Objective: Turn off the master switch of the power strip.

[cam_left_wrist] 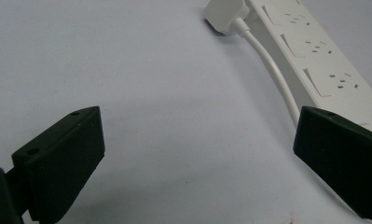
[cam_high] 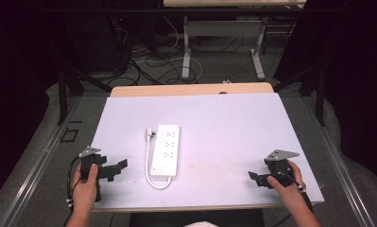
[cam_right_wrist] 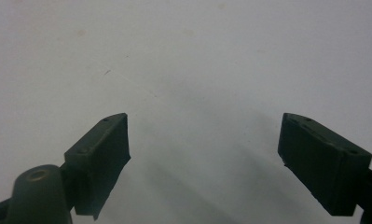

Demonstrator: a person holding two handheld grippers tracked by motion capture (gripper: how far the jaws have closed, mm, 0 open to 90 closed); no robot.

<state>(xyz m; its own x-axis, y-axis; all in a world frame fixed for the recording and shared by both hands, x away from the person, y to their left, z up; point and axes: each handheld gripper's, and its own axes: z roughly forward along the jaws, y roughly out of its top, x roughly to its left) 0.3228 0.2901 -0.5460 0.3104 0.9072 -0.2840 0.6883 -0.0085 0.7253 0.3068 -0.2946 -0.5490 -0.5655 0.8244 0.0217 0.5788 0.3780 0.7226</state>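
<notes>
Two hand-held grippers (cam_high: 117,167) (cam_high: 255,178), one power strip (cam_high: 166,149)

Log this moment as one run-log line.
left tongs: open, empty | right tongs: open, empty | power strip: flat mid-table, untouched | plug: beside strip

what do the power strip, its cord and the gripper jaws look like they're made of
Power strip: probably hard white plastic, smooth with a faint sheen and moulded socket slots.
Cord: likely white rubbery or PVC sheath, since it bends in a smooth loop.
Left gripper and right gripper jaws: matte black, seemingly plastic blocks with small screw holes; exact material is unclear.
</notes>
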